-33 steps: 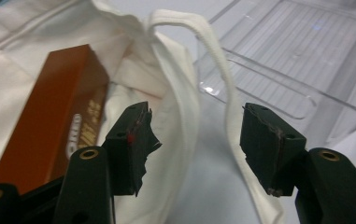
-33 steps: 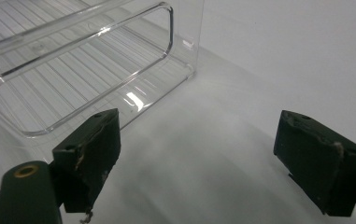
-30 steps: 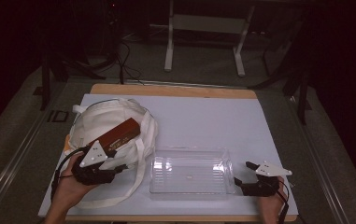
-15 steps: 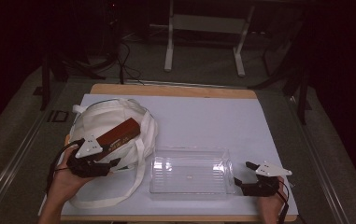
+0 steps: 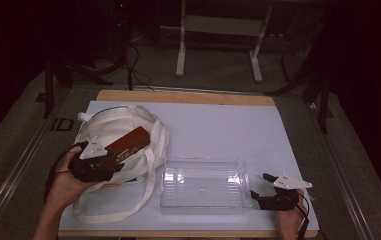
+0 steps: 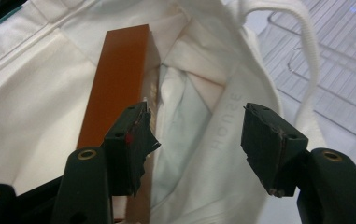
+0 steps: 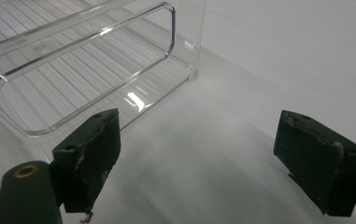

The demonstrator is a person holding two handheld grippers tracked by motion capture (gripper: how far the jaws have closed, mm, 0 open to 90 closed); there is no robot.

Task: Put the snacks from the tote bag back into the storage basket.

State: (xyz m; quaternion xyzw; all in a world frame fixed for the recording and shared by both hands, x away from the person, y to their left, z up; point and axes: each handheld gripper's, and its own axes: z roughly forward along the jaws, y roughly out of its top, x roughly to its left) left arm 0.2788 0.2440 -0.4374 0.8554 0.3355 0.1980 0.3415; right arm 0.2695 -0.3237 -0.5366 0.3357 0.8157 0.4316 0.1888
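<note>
A person sits at a table covered with a pale sheet [image 5: 218,125], seen from above, holding a two-jaw gripper in each hand.

At the lower left of the high view, the left gripper [image 5: 109,167] hovers over a white cloth tote bag [image 5: 108,131] that lies flat with its mouth open and its straps looped toward the bottom of the frame. A long reddish-brown box [image 5: 128,144] sticks out of the bag's mouth, angled toward the upper right. In the left gripper view, the box [image 6: 117,81] runs from the top centre down to the lower left, and the gripper's jaws stand wide apart: one jaw sits right against the box's long edge, the other hangs over bare cloth at the right (so nothing is clamped yet). The spread looks meant to take the box across its narrow width, probably to draw it out of the bag.

A clear plastic bin [image 5: 205,182] stands empty in the lower middle of the high view, just right of the bag, likely where the box is headed.

At the lower right, the right gripper [image 5: 264,189] rests on the sheet beside the bin's right end. In the right gripper view its jaws are also wide, holding nothing, with the bin's corner [image 7: 73,74] at the upper left; it seems parked there, perhaps ready to steady the bin.
</note>
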